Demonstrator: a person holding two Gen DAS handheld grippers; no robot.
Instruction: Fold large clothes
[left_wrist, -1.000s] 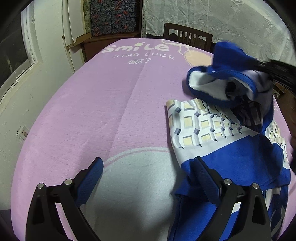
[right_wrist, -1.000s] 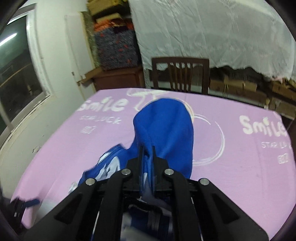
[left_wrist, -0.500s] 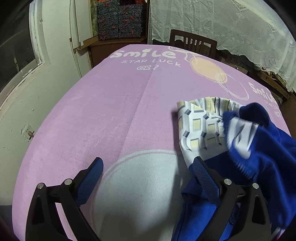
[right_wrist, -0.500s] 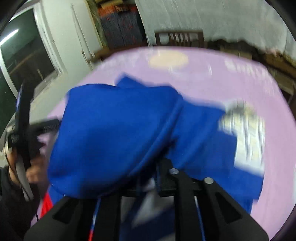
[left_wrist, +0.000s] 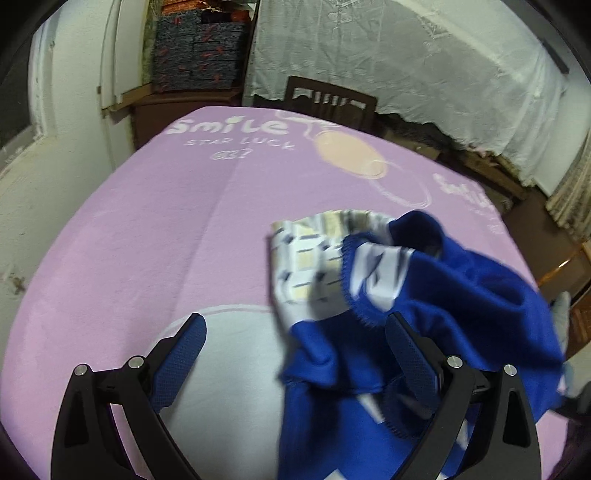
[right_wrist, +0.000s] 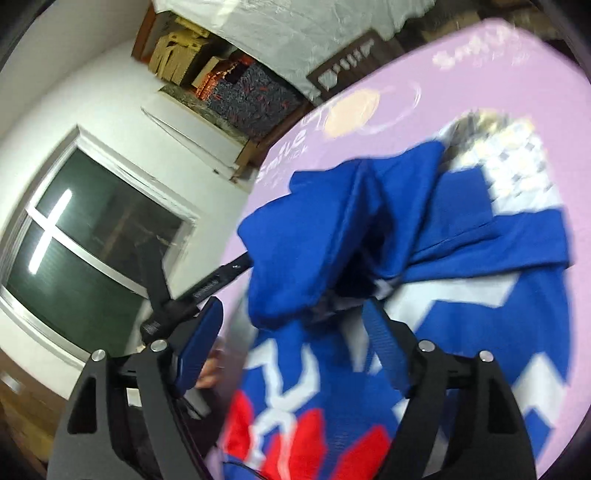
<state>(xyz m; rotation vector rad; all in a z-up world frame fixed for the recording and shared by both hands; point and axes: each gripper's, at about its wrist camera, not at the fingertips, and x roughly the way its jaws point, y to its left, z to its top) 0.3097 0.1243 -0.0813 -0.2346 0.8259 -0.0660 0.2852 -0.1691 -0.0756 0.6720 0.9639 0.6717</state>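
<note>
A blue garment (left_wrist: 461, 295) with white zigzags, red patches and a checked cream panel (left_wrist: 306, 266) lies bunched on the right half of the pink tablecloth (left_wrist: 166, 229). My left gripper (left_wrist: 295, 347) is open above the near edge, its right finger (left_wrist: 410, 354) against the blue folds. In the right wrist view the garment (right_wrist: 461, 314) fills the middle. My right gripper (right_wrist: 291, 339) is open over it, tilted, holding nothing. The left gripper's black body (right_wrist: 192, 295) shows at the table's left side.
A dark wooden chair (left_wrist: 328, 99) stands at the table's far edge. Stacked patterned boxes (left_wrist: 199, 51) and a white lace curtain (left_wrist: 406, 55) are behind it. A white wall and dark window (right_wrist: 92, 240) are on the left.
My right gripper has opened and let go of the blue fold, which dropped onto the garment near my left gripper. The right gripper has swung and tilted toward the near left.
</note>
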